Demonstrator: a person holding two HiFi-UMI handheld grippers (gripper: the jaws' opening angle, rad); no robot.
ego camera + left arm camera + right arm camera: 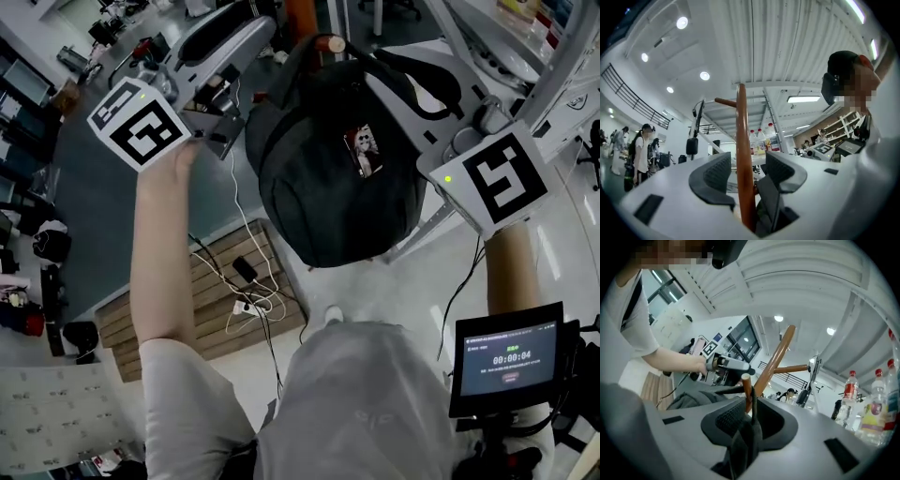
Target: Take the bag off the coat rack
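Two jaws of the right hand-held gripper are pressed together on the bag's black strap, which rises from between them to a short peg just past the tips. The left hand-held gripper is spread. The rack's orange pole stands in its gap with space on either side, and a dark band of webbing lies against the inner face of its right-hand jaw. From above, the black bag hangs from the top of the rack between the two hand-held grippers, clear of the floor. A small picture tag shows on its front, and a strap loop arches toward the right one. The person's bare forearm reaches up to the left hand-held gripper. Below the bag, a wooden pallet lies on the floor with a power strip and white cables on it. A small screen showing a timer sits low on the right. Farther out, the right gripper view shows bottles with red caps at the right edge. The left gripper view shows people standing in the room to the left.
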